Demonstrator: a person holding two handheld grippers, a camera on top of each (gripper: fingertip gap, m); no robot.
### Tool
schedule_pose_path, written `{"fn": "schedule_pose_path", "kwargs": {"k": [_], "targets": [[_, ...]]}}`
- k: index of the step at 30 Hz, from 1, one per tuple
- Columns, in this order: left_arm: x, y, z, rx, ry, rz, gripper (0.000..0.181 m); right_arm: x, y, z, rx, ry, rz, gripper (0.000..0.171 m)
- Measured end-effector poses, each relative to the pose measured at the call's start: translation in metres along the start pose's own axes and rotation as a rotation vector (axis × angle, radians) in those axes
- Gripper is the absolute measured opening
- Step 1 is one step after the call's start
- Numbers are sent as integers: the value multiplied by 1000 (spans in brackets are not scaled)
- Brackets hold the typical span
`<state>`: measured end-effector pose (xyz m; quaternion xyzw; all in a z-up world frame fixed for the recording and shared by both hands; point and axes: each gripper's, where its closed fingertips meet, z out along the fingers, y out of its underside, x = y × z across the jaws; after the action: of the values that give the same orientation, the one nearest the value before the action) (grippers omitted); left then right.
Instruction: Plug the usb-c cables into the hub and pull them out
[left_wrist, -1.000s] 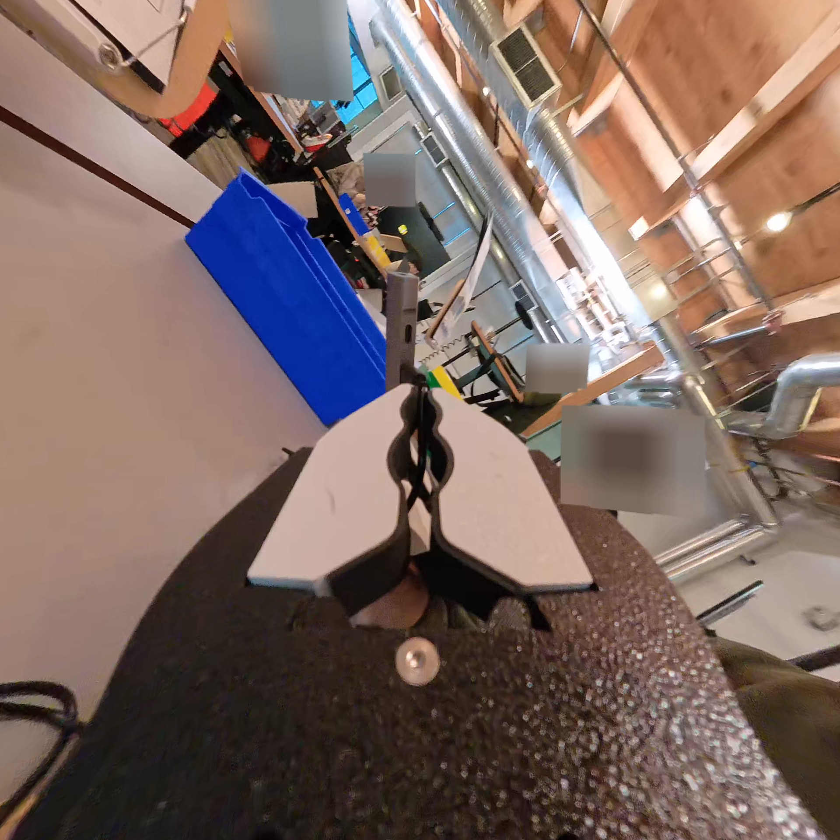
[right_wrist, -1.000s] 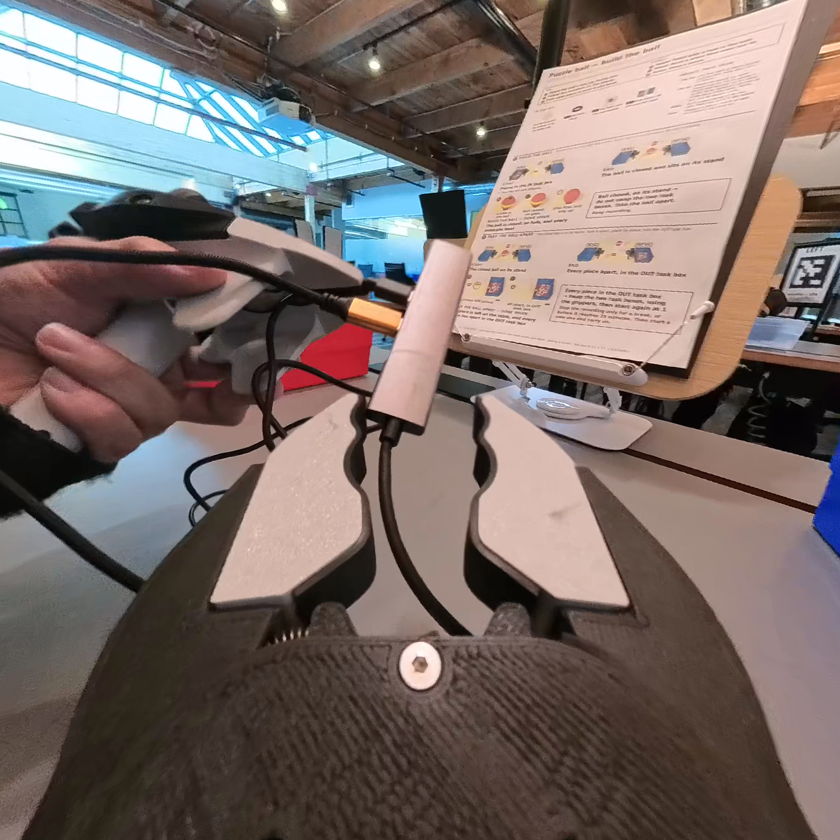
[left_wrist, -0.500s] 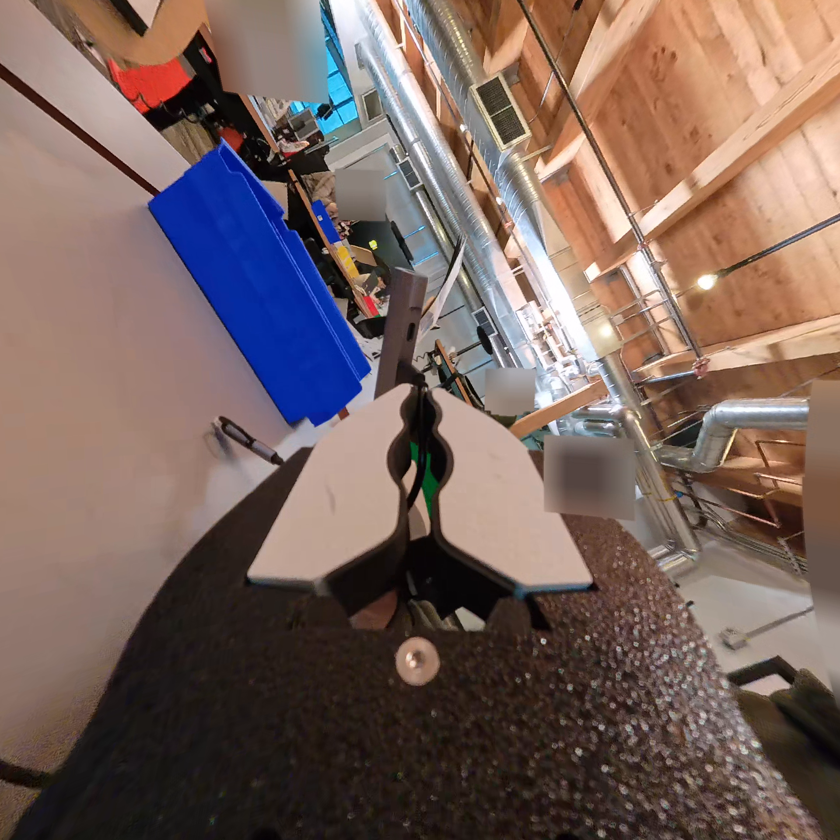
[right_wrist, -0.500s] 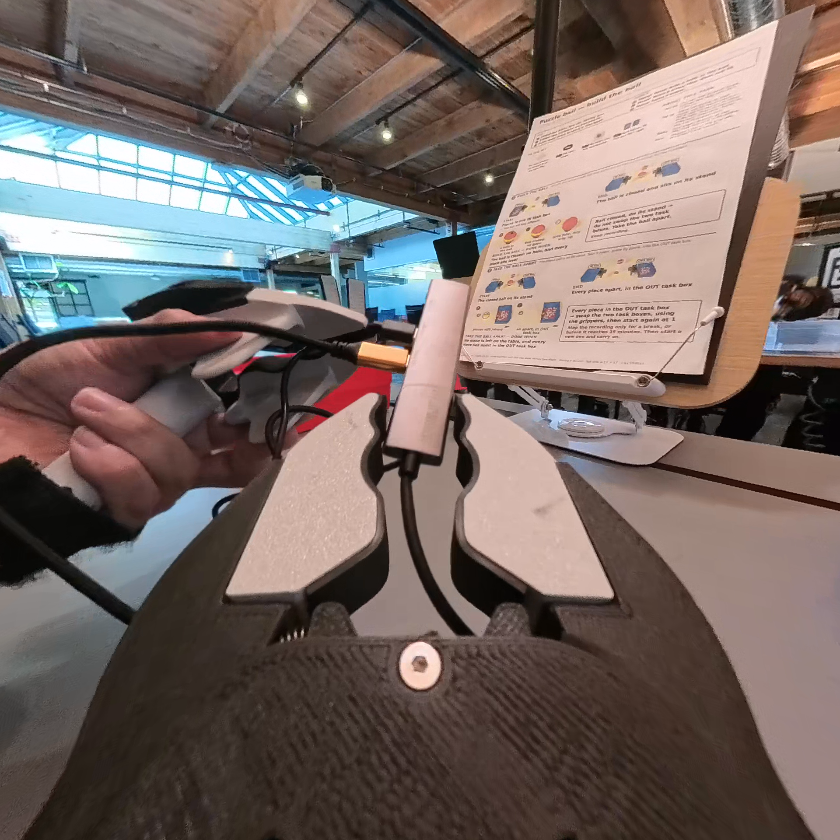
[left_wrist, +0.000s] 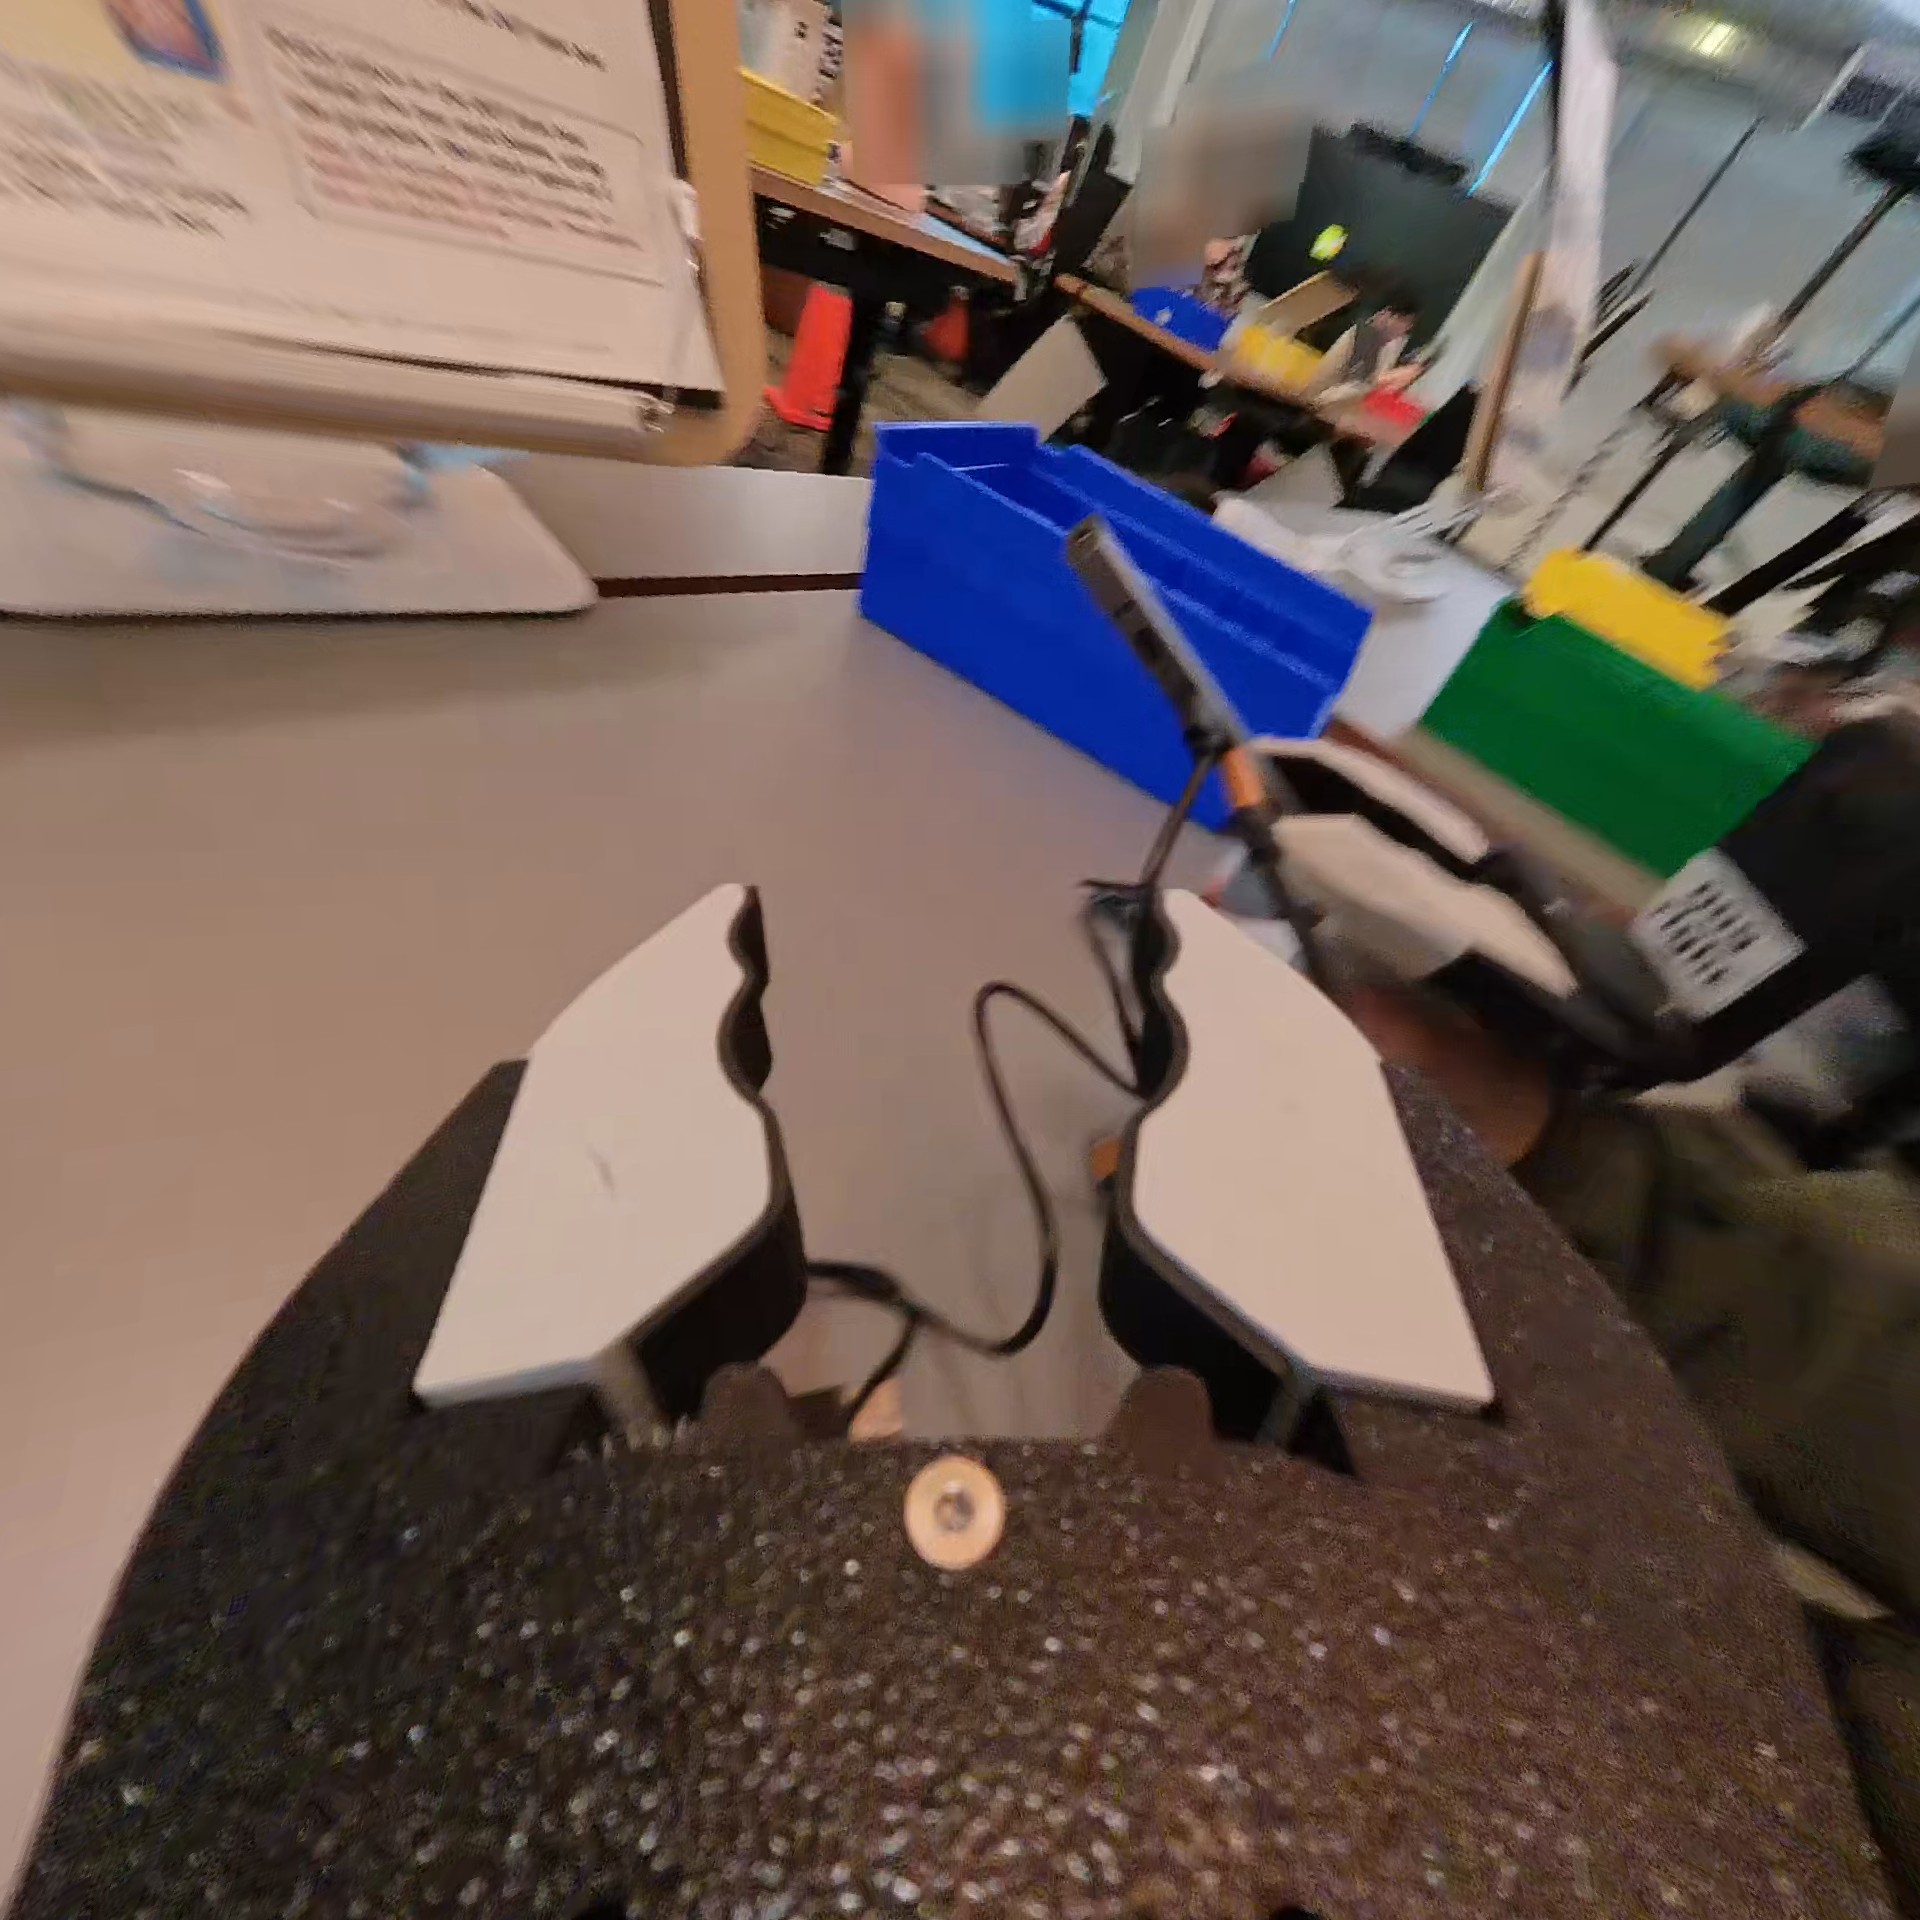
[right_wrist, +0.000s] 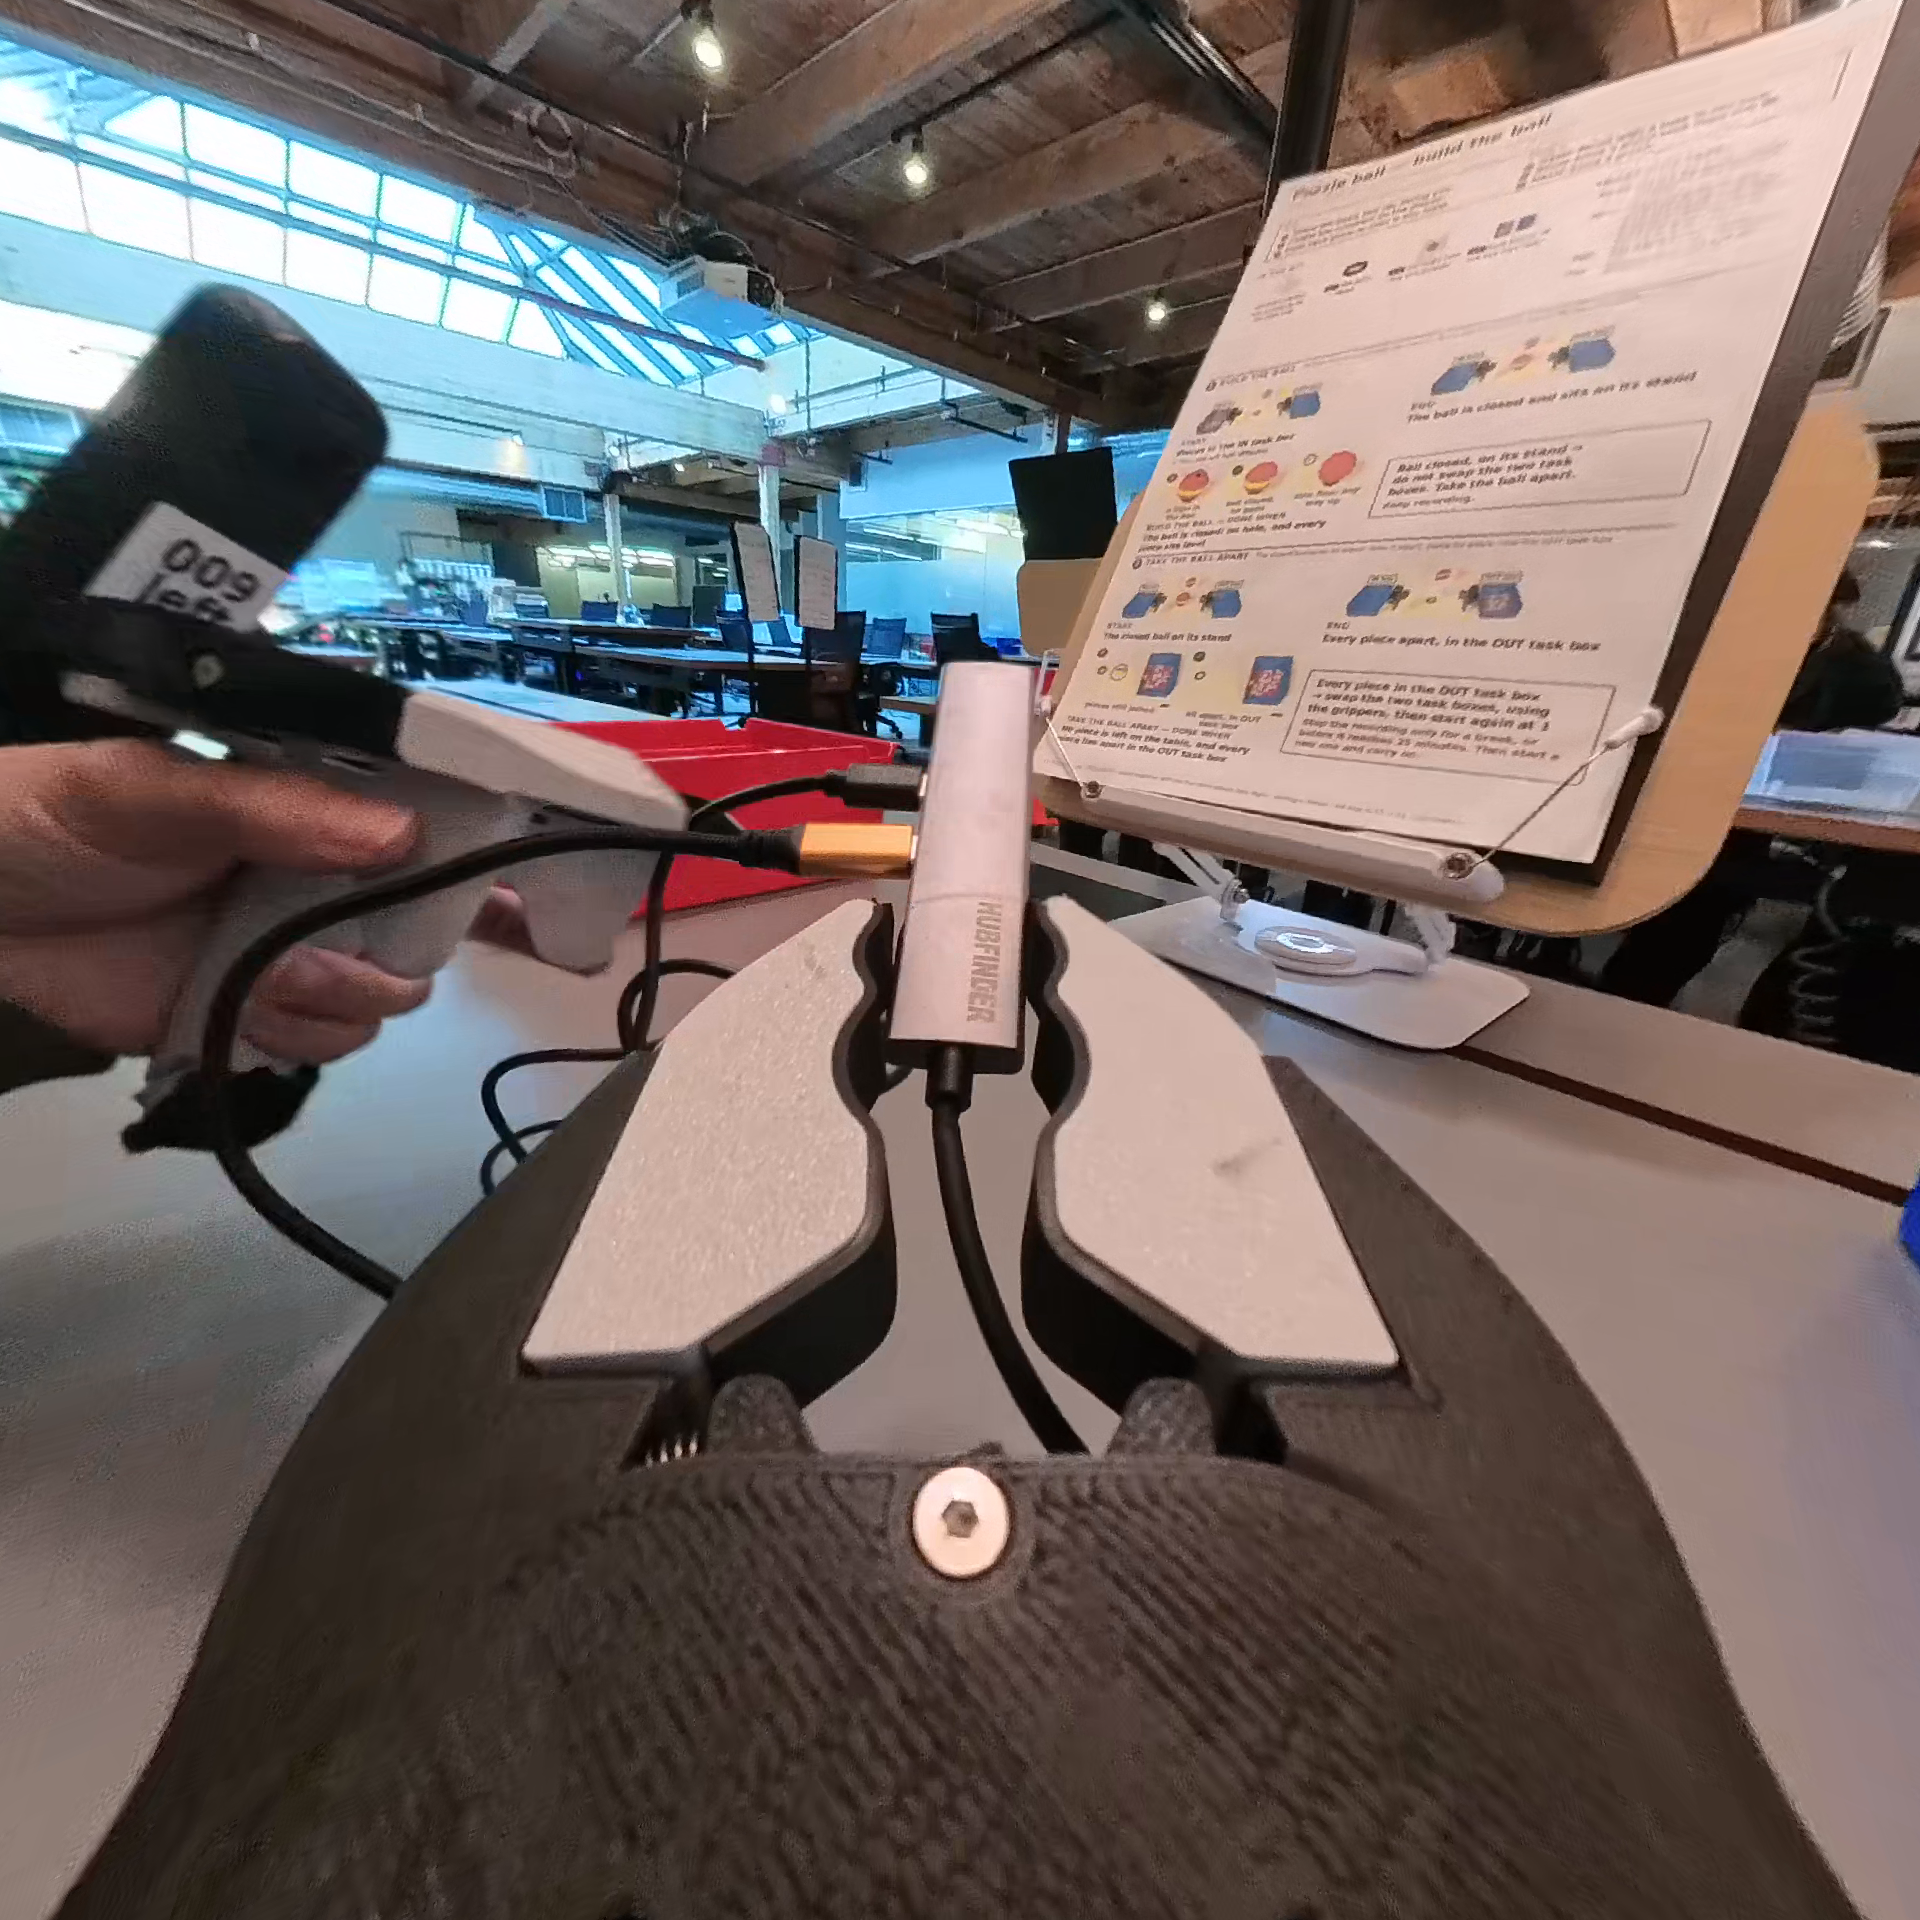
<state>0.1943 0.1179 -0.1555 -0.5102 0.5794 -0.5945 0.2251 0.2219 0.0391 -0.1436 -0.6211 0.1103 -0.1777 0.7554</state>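
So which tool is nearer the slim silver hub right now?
Right. The right tool clamps the slim silver hub at its lower end; the left tool is open, off to its side.

**Hub upright with two cables plugged in**

Slim silver-grey hub (right_wrist: 961, 831) stands near upright, lower end clamped between the right gripper (right_wrist: 958, 940) fingers, lifted off the table. Own black lead exits its bottom. Two usb-c cables seated in its left side: orange-shelled plug (right_wrist: 854, 850) below, black plug (right_wrist: 883, 785) above; black cords trail left and down.
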Motion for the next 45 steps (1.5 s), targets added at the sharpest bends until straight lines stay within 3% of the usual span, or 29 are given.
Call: {"fn": "schedule_pose_path", "kwargs": {"k": [3,6,12,15,28,33,36,38,41,45], "targets": [[-33,-1,-31,15,-139,123,72,10,-13,-5,3,25,-63,25],[-67,1,-64,76,-227,112,73,25,-41,-9,20,44,-80,25],[-93,28,-75,99,-150,-68,71,60,-96,-10,84,119,-80,25],[-89,23,-74,129,-127,-50,66,83,-132,-6,80,153,-169,25],[-85,18,-79,181,-38,-97,46,211,-398,-17,160,427,-509,25],[-79,21,-75,146,-24,-55,43,247,-461,-19,109,564,-638,24],[-76,22,-73,133,-17,-34,43,276,-472,-25,88,635,-646,25],[-75,23,-73,130,-12,-31,42,293,-454,-19,-23,637,-667,25],[-74,24,-71,118,-5,-32,41,324,-393,-16,-240,671,-749,25],[-74,22,-73,137,-6,-27,40,364,-280,-36,-520,751,-761,25]]}}
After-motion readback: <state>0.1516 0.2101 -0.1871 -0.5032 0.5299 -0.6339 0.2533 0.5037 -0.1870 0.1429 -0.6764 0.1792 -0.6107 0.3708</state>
